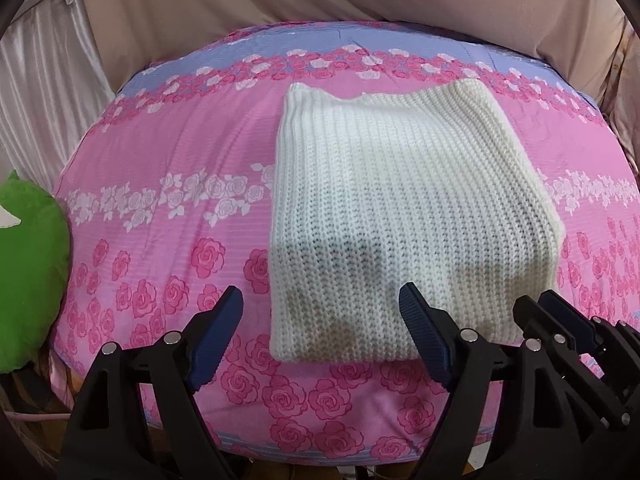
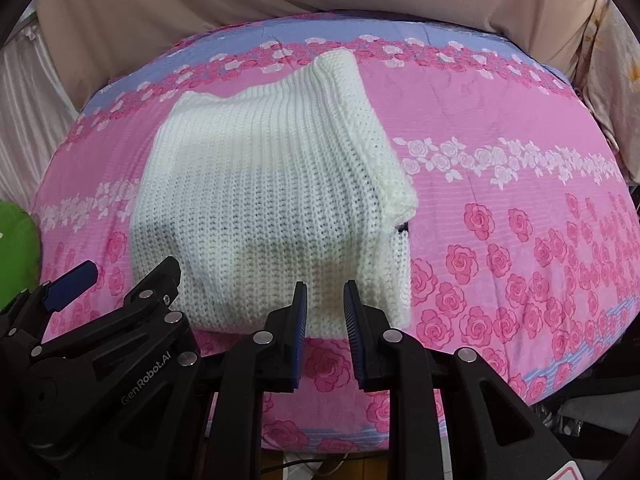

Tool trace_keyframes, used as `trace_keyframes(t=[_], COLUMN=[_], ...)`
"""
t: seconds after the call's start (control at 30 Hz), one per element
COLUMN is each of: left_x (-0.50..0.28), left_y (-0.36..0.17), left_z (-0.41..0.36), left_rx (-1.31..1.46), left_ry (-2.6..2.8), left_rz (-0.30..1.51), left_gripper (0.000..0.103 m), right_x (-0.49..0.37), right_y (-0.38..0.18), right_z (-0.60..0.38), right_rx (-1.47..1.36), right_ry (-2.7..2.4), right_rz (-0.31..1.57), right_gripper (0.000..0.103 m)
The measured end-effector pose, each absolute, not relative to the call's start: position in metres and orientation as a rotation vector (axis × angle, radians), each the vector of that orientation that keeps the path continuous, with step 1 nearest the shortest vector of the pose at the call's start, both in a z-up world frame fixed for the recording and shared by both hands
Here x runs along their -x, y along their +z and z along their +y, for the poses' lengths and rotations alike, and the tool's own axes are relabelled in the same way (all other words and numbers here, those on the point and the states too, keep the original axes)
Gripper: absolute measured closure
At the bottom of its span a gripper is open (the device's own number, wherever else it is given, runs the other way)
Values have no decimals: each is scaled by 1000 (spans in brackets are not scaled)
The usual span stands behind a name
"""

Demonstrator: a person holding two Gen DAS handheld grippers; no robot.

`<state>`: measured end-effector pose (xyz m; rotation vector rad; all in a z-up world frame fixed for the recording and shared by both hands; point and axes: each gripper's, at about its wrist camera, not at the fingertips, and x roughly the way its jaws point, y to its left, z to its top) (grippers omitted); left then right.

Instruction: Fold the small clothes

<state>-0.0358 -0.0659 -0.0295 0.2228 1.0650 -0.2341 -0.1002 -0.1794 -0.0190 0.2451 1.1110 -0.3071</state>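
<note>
pink rose-print bedding (image 1: pixel 168 240) covers the bed, with a green plush (image 1: pixel 28 272) at its left edge and beige drapery behind. right of centre, close to the near edge, the white knit garment (image 1: pixel 400 216) lies folded into a thick rectangle, probably finished or awaiting a last tuck. the left gripper (image 1: pixel 320 320) hovers spread wide above its near-left corner, holding nothing, while the right gripper (image 2: pixel 325 304) hangs narrowed, a clear gap between its pads, over the near hem.

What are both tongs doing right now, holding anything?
Left tongs: open wide, holding nothing, over the near edge of the white knit sweater.
Right tongs: open by a narrow gap, nothing between the pads.
</note>
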Motion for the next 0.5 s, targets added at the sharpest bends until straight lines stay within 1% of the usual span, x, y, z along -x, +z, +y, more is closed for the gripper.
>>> trace_keyframes(t=[0.33, 0.43, 0.5], left_x=[31, 28, 27], left_y=[-30, -30, -30], left_z=[-68, -67, -66], left_rx=[-215, -209, -208], left_ry=[-229, -221, -221], left_rz=[1082, 1087, 1089], left_gripper=[25, 21, 21], right_x=[94, 94, 93], right_y=[-22, -22, -21], right_z=[-183, -184, -184], right_rx=[-235, -237, -236], right_ry=[-301, -301, -302], right_rz=[1128, 1128, 1126], right_gripper=[81, 81, 80])
